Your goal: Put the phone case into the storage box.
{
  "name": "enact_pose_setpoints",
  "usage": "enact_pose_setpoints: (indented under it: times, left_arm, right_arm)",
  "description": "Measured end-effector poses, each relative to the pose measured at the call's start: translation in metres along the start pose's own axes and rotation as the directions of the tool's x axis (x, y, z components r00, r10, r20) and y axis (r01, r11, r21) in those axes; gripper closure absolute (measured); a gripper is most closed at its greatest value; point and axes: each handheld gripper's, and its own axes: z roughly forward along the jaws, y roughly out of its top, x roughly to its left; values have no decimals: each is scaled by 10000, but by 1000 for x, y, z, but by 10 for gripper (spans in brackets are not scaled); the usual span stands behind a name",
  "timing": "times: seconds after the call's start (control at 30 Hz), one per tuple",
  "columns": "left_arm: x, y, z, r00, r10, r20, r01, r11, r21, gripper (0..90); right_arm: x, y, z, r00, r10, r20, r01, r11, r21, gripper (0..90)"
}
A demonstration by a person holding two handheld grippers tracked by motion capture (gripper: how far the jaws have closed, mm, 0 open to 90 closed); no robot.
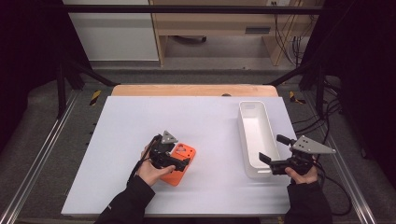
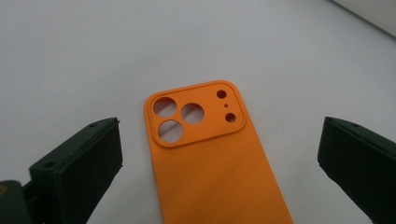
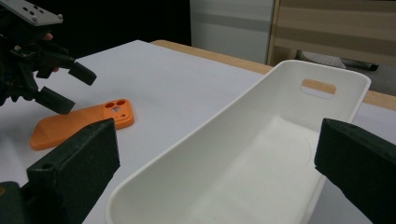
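An orange phone case (image 1: 183, 164) lies flat on the white tabletop (image 1: 140, 121), back side up with its camera cutouts showing. My left gripper (image 1: 180, 154) hovers just over it and is open. In the left gripper view the phone case (image 2: 210, 168) lies between the widely spread jaws of the left gripper (image 2: 219, 126), with no contact visible. My right gripper (image 1: 273, 149) is open at the near right end of a long white bin (image 1: 254, 140). In the right gripper view the empty bin (image 3: 261, 154) lies between the jaws of the right gripper (image 3: 219, 126).
The right gripper view also shows the phone case (image 3: 79, 123) and the left gripper (image 3: 74, 88) farther off. A wooden table edge (image 1: 191, 89) runs behind the white surface. Metal rails (image 1: 42, 158) flank the table, and cables (image 1: 336, 182) trail at the right.
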Motion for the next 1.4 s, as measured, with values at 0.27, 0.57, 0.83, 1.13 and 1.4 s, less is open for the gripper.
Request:
enact_pose_setpoints:
  times: [0.27, 0.57, 0.83, 1.13, 1.4]
  left_arm:
    - [-2, -4, 9, 9999, -153, -48, 155, 9993, 352, 0]
    - [-1, -7, 16, 9994, -337, -104, 343, 9974, 632, 0]
    - [-3, -11, 25, 9990, -410, -205, 427, 9945, 957, 0]
    - [-4, -14, 29, 9981, -481, -390, 526, 9908, 1250, 14]
    - [-5, -16, 30, 9977, -428, -525, 497, 9891, 1383, 35]
  right_arm:
    - [0, 0, 0, 10000, -4, -13, 4, 10000, -8, 5]
    - [0, 0, 0, 10000, 10, -11, -10, 10000, 19, 5]
    - [0, 0, 0, 10000, 11, -14, -11, 10000, 14, 5]
    - [0, 0, 0, 10000, 1, -9, -1, 10000, -15, 4]
    - [0, 0, 0, 10000, -7, -13, 7, 10000, -15, 5]
